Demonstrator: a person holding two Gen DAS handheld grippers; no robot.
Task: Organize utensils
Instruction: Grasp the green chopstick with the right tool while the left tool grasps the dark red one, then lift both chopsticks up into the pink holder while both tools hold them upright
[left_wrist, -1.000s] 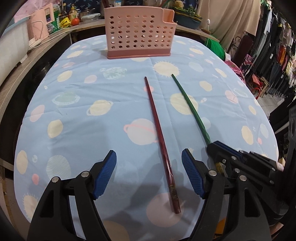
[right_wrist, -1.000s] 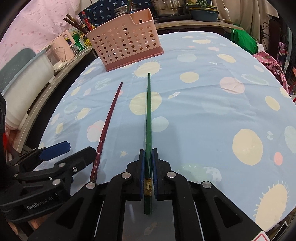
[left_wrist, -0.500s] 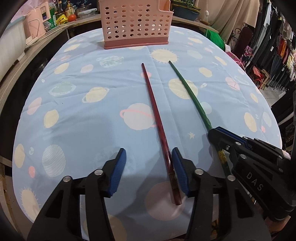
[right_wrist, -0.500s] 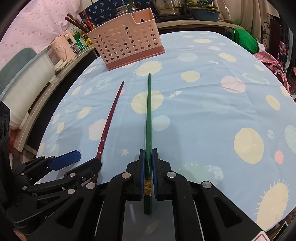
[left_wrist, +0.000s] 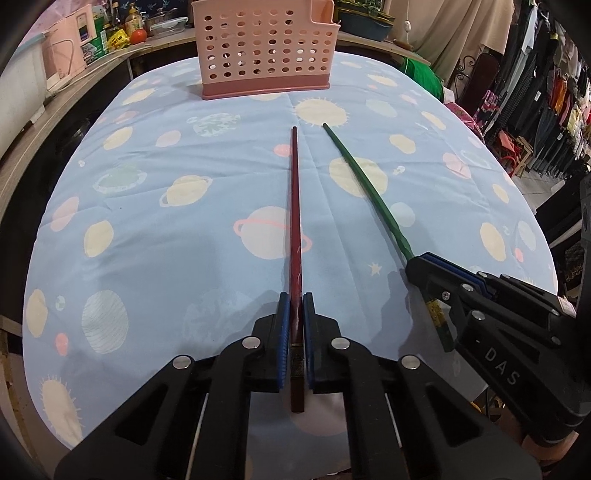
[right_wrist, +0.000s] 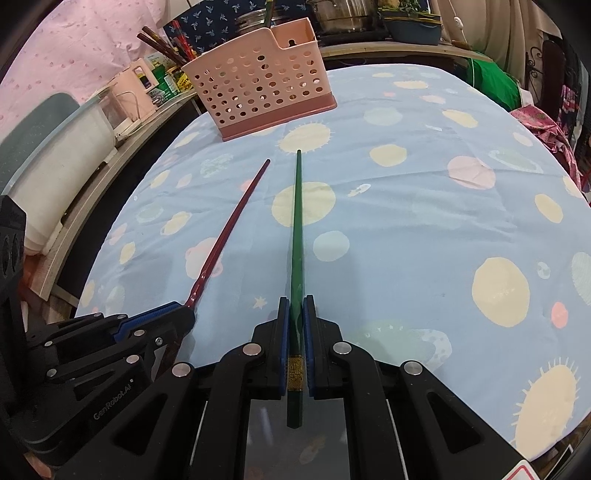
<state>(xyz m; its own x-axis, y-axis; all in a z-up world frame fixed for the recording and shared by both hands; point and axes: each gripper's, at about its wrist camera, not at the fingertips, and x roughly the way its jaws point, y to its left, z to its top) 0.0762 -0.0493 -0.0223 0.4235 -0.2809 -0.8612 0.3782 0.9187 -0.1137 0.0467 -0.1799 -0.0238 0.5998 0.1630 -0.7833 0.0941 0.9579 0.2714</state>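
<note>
A dark red chopstick (left_wrist: 295, 221) lies lengthwise on the blue planet-print tablecloth (left_wrist: 147, 240). My left gripper (left_wrist: 294, 310) is shut on its thick near end, blue pads pressing both sides. To its right a green chopstick (left_wrist: 365, 188) lies on the cloth, with the right gripper (left_wrist: 424, 262) clamped on its near end. In the right wrist view the right gripper (right_wrist: 296, 314) is shut on the green chopstick (right_wrist: 297, 229); the red chopstick (right_wrist: 236, 221) runs into the left gripper (right_wrist: 184, 308) at lower left. A pink perforated utensil basket (left_wrist: 266, 48) stands at the table's far end.
The same pink basket (right_wrist: 262, 88) is in the right wrist view, past both chopstick tips. A side counter (right_wrist: 110, 110) on the left holds a pink appliance, bottles and a cup of chopsticks. Clothes racks (left_wrist: 546, 96) stand at the right. The table edge curves close on both sides.
My left gripper's jaws closed from wide open onto the red chopstick's thick end, which now sits centred between the pads. The right gripper and green chopstick stayed put.
</note>
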